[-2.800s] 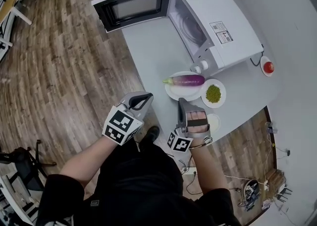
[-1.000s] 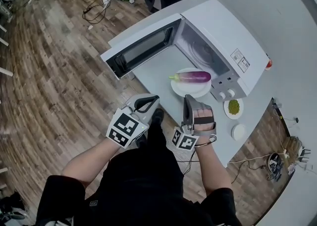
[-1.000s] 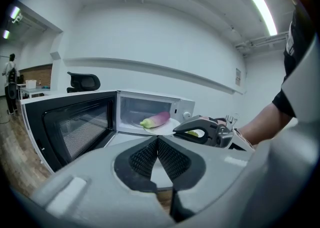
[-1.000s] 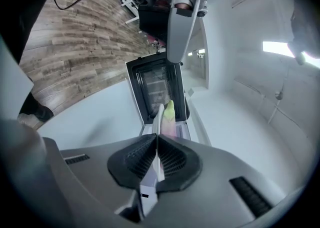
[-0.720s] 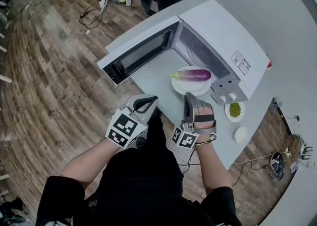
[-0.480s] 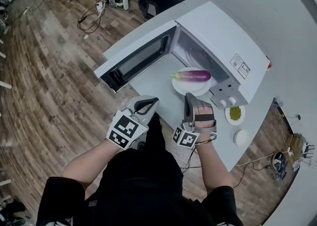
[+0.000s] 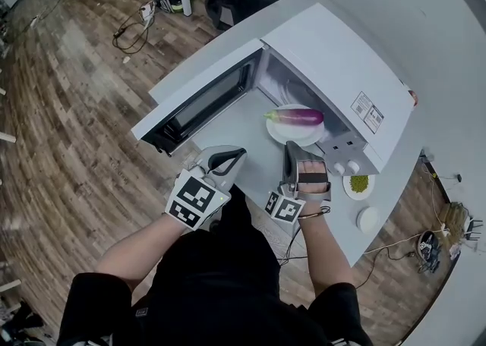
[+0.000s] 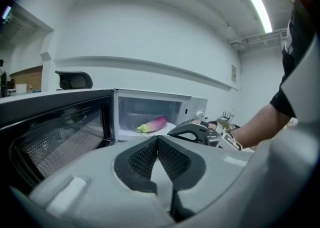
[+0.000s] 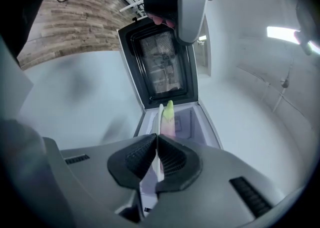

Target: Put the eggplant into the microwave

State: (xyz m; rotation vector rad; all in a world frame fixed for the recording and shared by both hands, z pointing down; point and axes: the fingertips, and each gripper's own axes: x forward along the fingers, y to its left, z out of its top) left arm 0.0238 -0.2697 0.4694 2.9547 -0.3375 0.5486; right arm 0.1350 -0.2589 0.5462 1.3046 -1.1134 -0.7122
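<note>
Head view: microwave (image 7: 334,64) sits on the grey table (image 7: 237,121), door (image 7: 190,102) swung open to the left. Eggplant (image 7: 296,116) lies on a white plate (image 7: 292,133) right at the cavity mouth, stem end pointing left. Right gripper (image 7: 290,152) is on the plate's near rim. Left gripper (image 7: 231,157) hangs just left of it, near the table edge, touching nothing. Dish of green peas (image 7: 358,183) and a small white dish (image 7: 368,219) sit right of the microwave, near the controls.

Left gripper view: left gripper (image 8: 157,142) fingers pressed together, nothing between them. Eggplant (image 8: 152,123) shows on the plate inside the lit cavity, with the right gripper (image 8: 192,131) in front of it.

Right gripper view: right gripper (image 9: 157,144) fingers pinch the thin plate (image 9: 159,122) rim edge-on. Eggplant (image 9: 168,117) is beyond the fingers, green stem end toward the open door (image 9: 162,67).
</note>
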